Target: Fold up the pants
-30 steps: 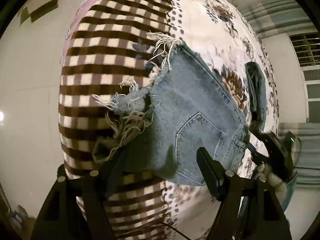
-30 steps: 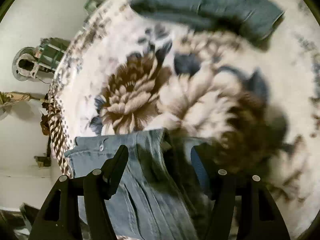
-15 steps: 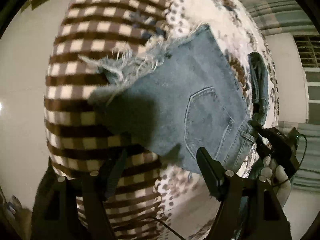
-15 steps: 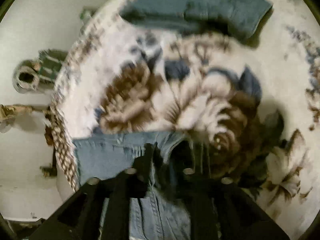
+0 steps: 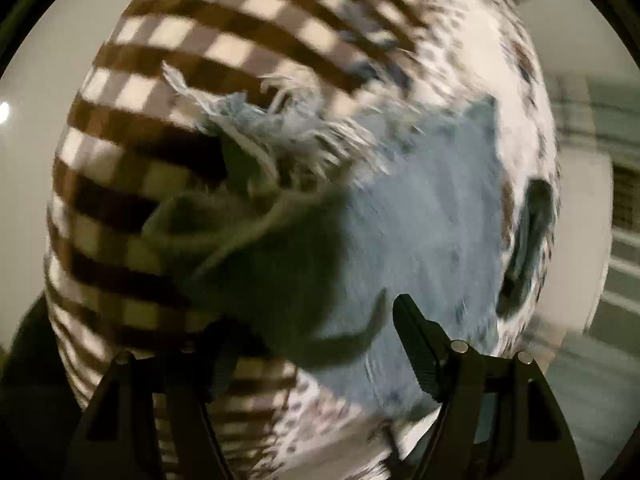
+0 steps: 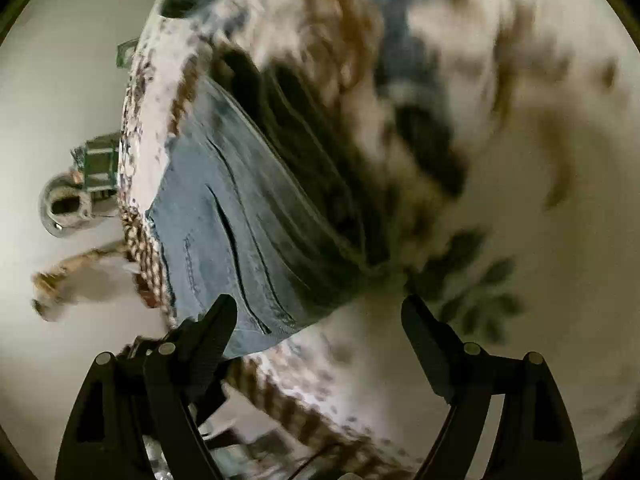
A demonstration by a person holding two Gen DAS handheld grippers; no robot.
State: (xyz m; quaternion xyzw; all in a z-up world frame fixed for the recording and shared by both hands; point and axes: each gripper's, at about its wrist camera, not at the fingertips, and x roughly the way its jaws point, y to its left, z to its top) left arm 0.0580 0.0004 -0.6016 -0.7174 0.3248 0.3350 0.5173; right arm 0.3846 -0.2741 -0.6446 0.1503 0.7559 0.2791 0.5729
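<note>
Released since half a second ago: right tool [image 6: 318, 312], jaws wide, empty; denim shorts [image 6: 240, 216] lie front-left; left tool [image 5: 308, 320] open, frayed hem between jaws.

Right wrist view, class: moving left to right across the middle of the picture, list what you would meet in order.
Pale floor → round metal object beside a green box → brown checked blanket edge → light blue denim shorts → white blanket with brown and blue flowers.
</note>
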